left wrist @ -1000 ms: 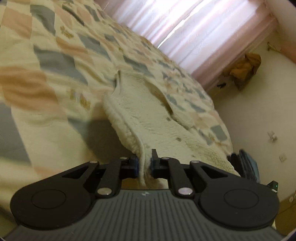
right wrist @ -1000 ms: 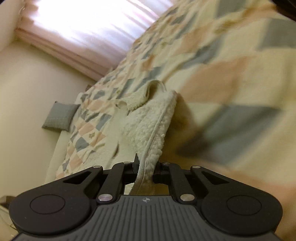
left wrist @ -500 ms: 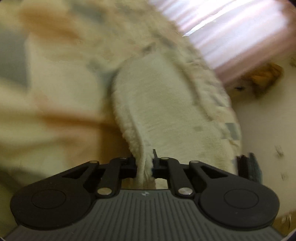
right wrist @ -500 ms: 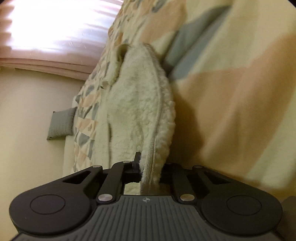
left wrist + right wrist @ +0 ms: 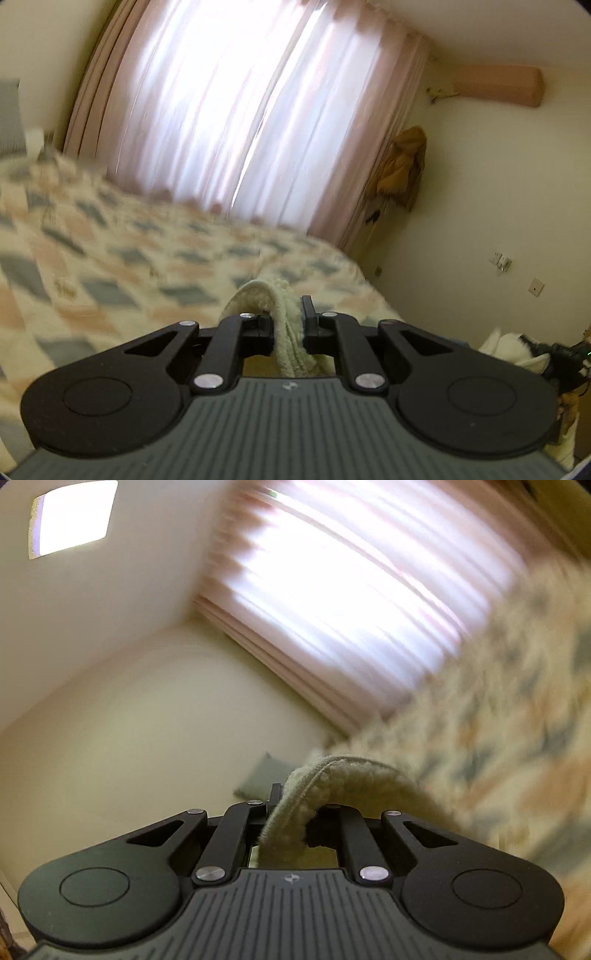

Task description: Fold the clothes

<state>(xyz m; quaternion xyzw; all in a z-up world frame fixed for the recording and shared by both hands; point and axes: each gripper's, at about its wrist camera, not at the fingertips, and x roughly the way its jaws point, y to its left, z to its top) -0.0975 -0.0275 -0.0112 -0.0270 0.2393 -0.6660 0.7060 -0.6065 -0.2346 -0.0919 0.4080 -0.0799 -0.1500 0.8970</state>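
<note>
Far left in the left wrist view, the patchwork bedspread (image 5: 110, 266) fills the left and middle ground, its grey, peach and cream squares smeared by blur. It is the work surface; in my judgement the garment is raised above it so the cloth can hang free and be laid down again in a fold.

At the near centre, the left gripper (image 5: 287, 325) has its jaws nearly closed, pinching an edge of the cream fleece garment (image 5: 273, 295). The fleece arches up from between the jaws and drops away beyond them toward the bed, so most of it is hidden below the claw. Behind, the pink curtain (image 5: 258, 110) glows with daylight. Further right, a mustard-coloured coat (image 5: 402, 166) hangs on the wall, with wall sockets (image 5: 502, 260) nearer. At the far right edge a small piece of the other gripper shows, blurred.

In the right wrist view, a square ceiling light (image 5: 72, 517) sits at the upper left and a grey pillow (image 5: 262, 779) lies by the wall. The right gripper (image 5: 295, 823) is likewise almost shut on another hem of the garment (image 5: 332, 775), which curls over its right finger and falls away to the right. Holding two edges at once keeps the cloth spread between the hands.

No brand name or readable writing shows; only a small moulded emblem sits on each gripper body.
</note>
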